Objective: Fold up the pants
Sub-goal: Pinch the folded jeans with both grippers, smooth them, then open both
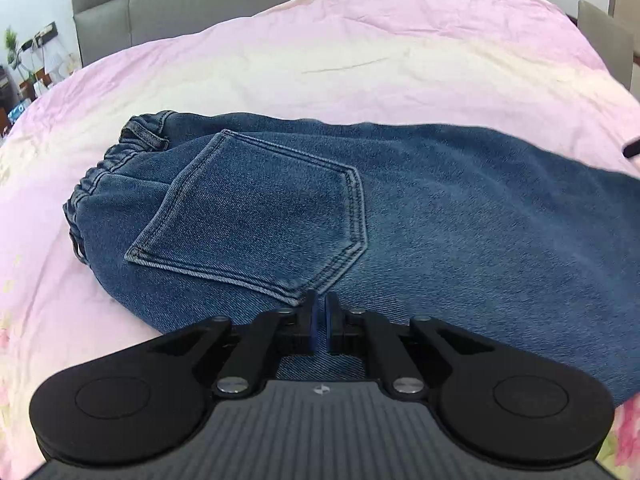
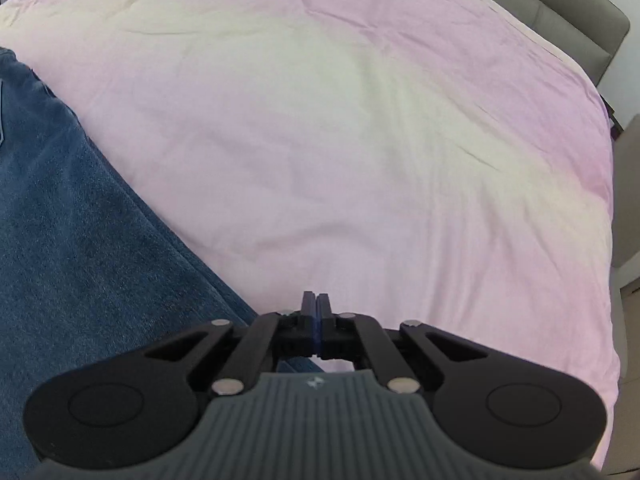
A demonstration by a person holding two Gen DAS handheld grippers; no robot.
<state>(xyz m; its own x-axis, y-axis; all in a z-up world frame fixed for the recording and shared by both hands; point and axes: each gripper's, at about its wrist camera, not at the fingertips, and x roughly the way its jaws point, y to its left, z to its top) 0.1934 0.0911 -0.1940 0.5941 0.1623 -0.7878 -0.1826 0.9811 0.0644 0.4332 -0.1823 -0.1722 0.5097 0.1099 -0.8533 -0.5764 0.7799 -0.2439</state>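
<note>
Blue denim pants (image 1: 400, 208) lie folded lengthwise on the pink bed cover, back pocket (image 1: 260, 216) up, elastic waistband (image 1: 120, 160) at the left, legs running right. My left gripper (image 1: 320, 300) hovers over the near edge just below the pocket, its jaws almost together with a thin gap and nothing between them. In the right wrist view the pants (image 2: 80, 240) fill the left side. My right gripper (image 2: 316, 300) is shut and empty, over the bed cover just right of the pants' edge.
The pink and cream bed cover (image 2: 380, 140) spreads far and right of the pants. A grey headboard (image 1: 180, 4) stands behind. A cluttered side table (image 1: 28, 68) is at the far left. The bed's right edge (image 2: 612, 240) drops to the floor.
</note>
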